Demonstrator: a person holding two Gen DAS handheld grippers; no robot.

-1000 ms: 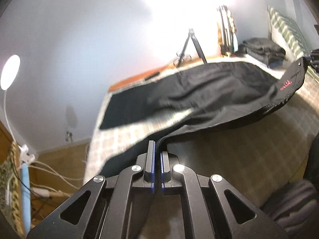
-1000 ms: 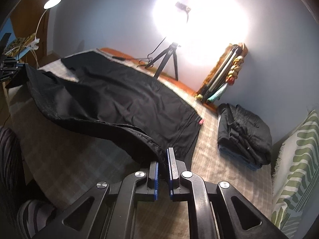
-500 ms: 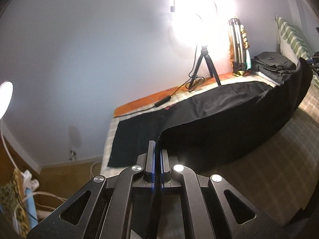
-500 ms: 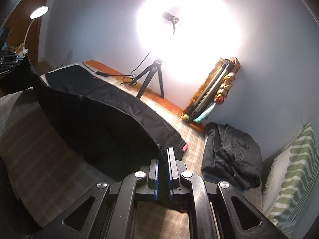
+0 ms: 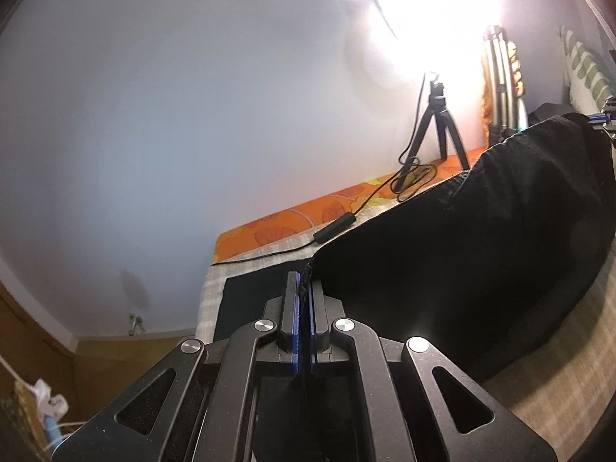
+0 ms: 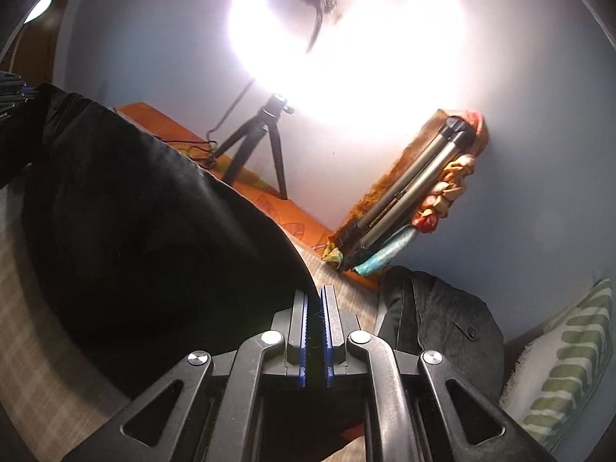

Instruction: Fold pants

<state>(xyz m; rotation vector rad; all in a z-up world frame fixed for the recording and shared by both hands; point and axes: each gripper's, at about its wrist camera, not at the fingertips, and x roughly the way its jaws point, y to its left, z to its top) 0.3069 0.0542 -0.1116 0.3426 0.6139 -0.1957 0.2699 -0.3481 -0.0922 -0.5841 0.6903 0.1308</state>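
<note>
both jaws pinching the black pants (image 5: pixel 481 238) edge, lifted over the bed (image 5: pixel 558 377); fold halfway, laying down and smoothing left.

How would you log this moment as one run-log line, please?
left gripper: shut on black pants | right gripper: shut on black pants | pants lifted between grippers

The left gripper (image 5: pixel 304 292) is matte black metal with slotted arms and round silver screws; blue toothed pads line both fingers. The right gripper (image 6: pixel 315 304) looks identical.
</note>
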